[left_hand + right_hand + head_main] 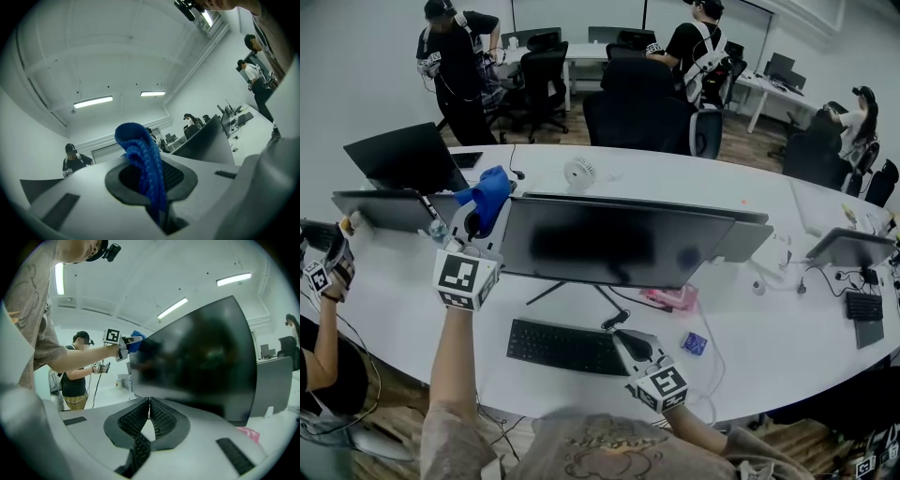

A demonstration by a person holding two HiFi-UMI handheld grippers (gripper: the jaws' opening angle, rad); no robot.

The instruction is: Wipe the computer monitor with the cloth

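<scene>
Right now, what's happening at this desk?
A person is at the monitor with a cloth. The left gripper is shut on the blue cloth and holds it up at the monitor's top left corner. I can't tell whether the cloth touches the screen. The right gripper is shut and empty, low by the right end of the keyboard. The screen is dark.

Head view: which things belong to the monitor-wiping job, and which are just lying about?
In the job: blue cloth, clamped in the left gripper; computer monitor.

Lying about: keyboard, pink packet, open laptop, small white fan.
</scene>
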